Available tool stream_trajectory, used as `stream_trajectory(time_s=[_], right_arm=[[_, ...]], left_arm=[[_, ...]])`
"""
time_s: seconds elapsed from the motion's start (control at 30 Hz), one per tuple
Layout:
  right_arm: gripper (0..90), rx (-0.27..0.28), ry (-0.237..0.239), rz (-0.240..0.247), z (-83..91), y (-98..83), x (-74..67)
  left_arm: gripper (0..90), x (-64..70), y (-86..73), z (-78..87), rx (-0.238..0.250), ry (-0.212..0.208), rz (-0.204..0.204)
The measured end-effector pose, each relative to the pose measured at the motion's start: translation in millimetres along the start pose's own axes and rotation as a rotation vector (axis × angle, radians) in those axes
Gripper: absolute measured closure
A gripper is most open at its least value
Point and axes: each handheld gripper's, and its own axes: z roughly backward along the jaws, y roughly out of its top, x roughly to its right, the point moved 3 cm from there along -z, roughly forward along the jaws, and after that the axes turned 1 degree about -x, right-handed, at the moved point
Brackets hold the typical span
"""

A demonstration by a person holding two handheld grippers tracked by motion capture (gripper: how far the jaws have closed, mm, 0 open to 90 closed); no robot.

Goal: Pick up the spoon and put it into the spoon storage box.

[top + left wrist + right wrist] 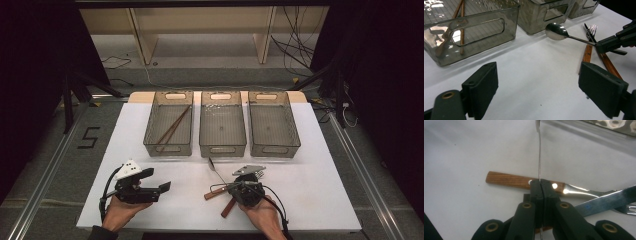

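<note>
My right gripper [231, 186] is shut on the thin handle of a metal spoon [216, 171]. In the right gripper view its jaws [540, 185] meet around the spoon handle [539, 157], just above a wooden-handled fork [506, 180] and a knife blade [604, 201]. The spoon's bowl [556, 31] points toward the bins and seems raised off the table. At the front left my left gripper [157, 180] rests open, with bare white table between its jaws [539, 75].
Three smoky clear bins stand in a row at the back: left [167, 148], middle [222, 149], right [275, 149]. The left one holds wooden chopsticks [174, 125]. The fork [212, 194] and the knife [227, 209] lie crossed under my right gripper.
</note>
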Motion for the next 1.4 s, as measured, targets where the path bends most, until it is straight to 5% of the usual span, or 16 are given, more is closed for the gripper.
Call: stream_trajectory(time_s=[0.9, 1.4], right_arm=[[90.0, 0.109, 0.062, -0.015, 29.4, 21.5, 9.6], [90.0, 0.168, 0.045, -0.043, 38.2, 56.0, 28.5]], left_arm=[[15.8, -2.2, 3.0, 10.1, 0.099, -0.006, 0.007], [15.8, -6.2, 1.7, 13.5, 0.112, 0.013, 0.012]])
